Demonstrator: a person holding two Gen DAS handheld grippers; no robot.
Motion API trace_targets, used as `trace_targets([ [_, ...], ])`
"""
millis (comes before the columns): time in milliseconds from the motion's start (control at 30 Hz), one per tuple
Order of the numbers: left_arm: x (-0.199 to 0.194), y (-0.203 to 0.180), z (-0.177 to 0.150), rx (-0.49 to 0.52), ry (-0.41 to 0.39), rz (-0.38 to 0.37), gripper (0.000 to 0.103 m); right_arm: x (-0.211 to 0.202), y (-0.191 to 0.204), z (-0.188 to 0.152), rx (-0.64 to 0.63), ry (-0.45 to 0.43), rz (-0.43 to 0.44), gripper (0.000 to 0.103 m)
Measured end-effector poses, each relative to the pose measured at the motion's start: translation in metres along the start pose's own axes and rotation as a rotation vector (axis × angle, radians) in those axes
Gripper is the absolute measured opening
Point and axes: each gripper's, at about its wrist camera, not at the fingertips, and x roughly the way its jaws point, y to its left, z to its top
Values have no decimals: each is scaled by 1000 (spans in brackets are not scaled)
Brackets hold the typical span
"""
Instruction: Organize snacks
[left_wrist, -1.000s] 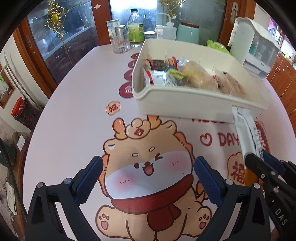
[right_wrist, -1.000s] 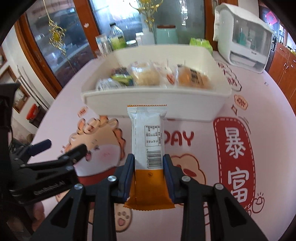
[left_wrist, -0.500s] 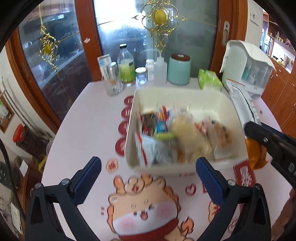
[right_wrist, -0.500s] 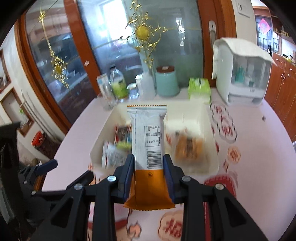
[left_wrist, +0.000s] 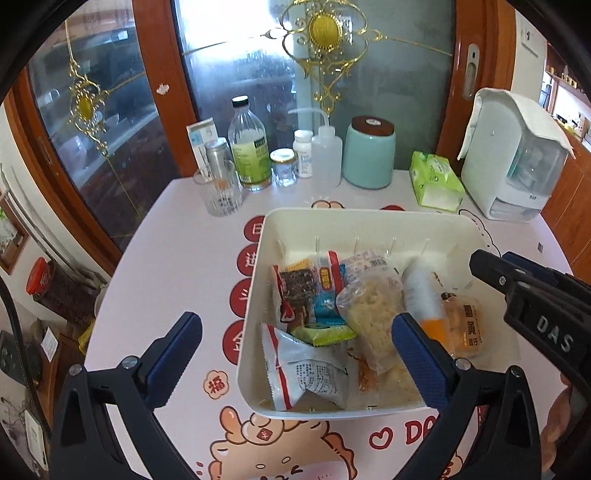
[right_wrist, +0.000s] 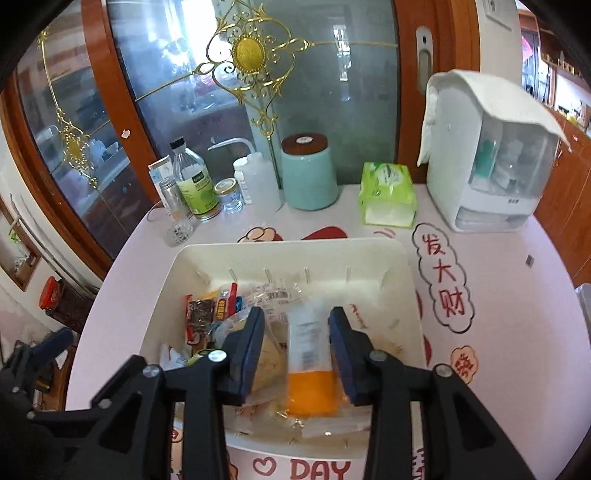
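Note:
A white bin (left_wrist: 369, 212) (right_wrist: 295, 243) on the cartoon tablecloth holds several snack packets. My right gripper (right_wrist: 296, 312) hangs over the bin's near right part and its jaws are opening. The white-and-orange snack bar (right_wrist: 308, 354) sits blurred between them, with a gap on each side, dropping onto the other packets. In the left wrist view the same bar (left_wrist: 421, 295) lies in the bin under the right gripper (left_wrist: 495, 260). My left gripper (left_wrist: 295, 321) is open and empty above the bin's near left corner.
Along the table's far edge stand a glass (left_wrist: 221, 194), bottles (left_wrist: 249, 147), a teal jar (left_wrist: 369, 155), a green tissue pack (left_wrist: 436, 181) and a white dispenser (left_wrist: 513, 162). A glazed wooden door rises behind them. The table drops off on the left.
Both grippers rose and moved forward from in front of the bin to above it. The right jaws widened and the snack bar slipped out of their grip into the bin.

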Motion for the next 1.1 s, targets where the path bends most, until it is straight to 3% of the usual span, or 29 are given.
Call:
trace_targets([
  [333,-10,-2,-15,-1,14,-14,102,-17,4,-19,-25,-11,12,46],
  [533,-33,2,-43,30,-1,-8,102,-38,1,-43,11,-23,29,47],
  [1100,-142,24,-152,20,1,-83,102,-135,14,-169,23,40,59,47],
])
